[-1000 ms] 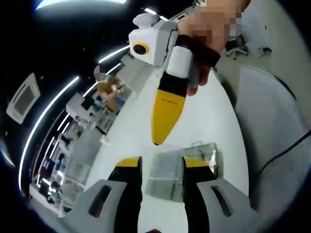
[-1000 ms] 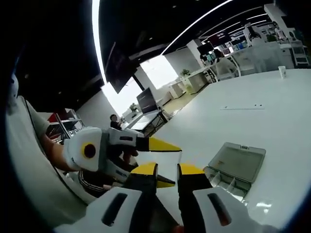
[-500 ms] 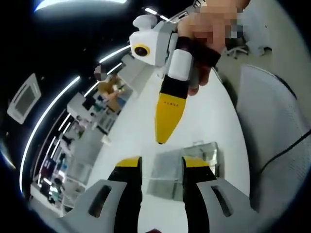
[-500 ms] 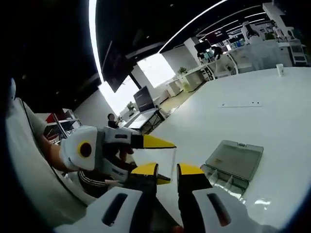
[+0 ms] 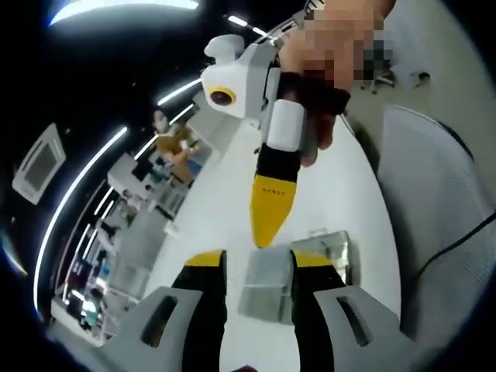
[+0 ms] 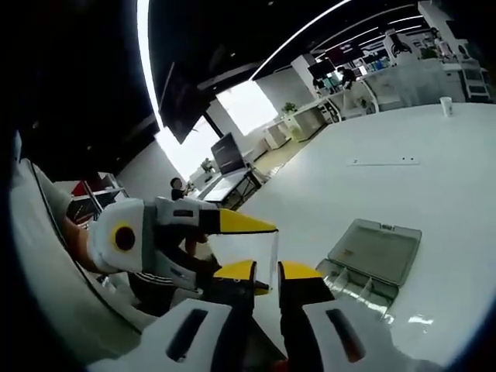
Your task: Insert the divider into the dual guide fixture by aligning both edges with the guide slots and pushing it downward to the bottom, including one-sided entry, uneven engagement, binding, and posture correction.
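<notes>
Clear plastic, the divider (image 6: 267, 252) stands upright, clamped in the left tool (image 6: 260, 225), just beside the right tool (image 6: 265, 273), whose jaws stand narrow. The fixture (image 6: 372, 267) lies open on the white table (image 6: 434, 170), off to the right tool's side, well apart from the divider.

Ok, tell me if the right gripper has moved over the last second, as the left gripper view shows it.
Yes. The right gripper has come down toward the clear box on the white table, its yellow tip nearer the box's near edge than before.

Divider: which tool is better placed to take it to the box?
Left, probably: the divider sits between jaws of the left tool, box just beyond. The right tool only points at its edge.
</notes>
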Tool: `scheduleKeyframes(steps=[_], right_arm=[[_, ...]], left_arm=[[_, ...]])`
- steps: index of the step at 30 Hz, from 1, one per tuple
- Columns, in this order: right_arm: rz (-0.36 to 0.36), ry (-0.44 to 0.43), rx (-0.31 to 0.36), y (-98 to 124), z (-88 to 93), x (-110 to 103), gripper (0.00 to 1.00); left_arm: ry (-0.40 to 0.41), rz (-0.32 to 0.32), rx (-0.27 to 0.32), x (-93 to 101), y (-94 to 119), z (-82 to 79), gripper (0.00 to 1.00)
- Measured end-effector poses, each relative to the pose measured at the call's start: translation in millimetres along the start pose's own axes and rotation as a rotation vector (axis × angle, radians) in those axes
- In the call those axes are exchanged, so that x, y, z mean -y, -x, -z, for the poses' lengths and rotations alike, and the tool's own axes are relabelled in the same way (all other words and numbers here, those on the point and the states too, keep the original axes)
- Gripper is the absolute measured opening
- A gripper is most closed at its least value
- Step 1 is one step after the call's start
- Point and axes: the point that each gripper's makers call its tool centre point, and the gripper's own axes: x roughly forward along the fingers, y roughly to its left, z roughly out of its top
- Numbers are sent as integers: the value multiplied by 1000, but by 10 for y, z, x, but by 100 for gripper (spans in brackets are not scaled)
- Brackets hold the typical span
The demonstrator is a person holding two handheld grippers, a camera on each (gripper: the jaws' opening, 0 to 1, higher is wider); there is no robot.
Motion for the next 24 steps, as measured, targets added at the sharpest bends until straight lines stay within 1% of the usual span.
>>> scheduleKeyframes(steps=[2, 6, 24], right_arm=[[5, 0, -7, -7, 10, 15, 5], [8, -3, -1, -13, -7, 27, 1], [11, -21, -26, -34, 56, 46, 0]], left_arm=[[-2, 0, 2, 0, -1, -10, 29], [-8, 2, 2, 8, -3, -20, 29], [-5, -1, 5, 7, -10, -39, 29]])
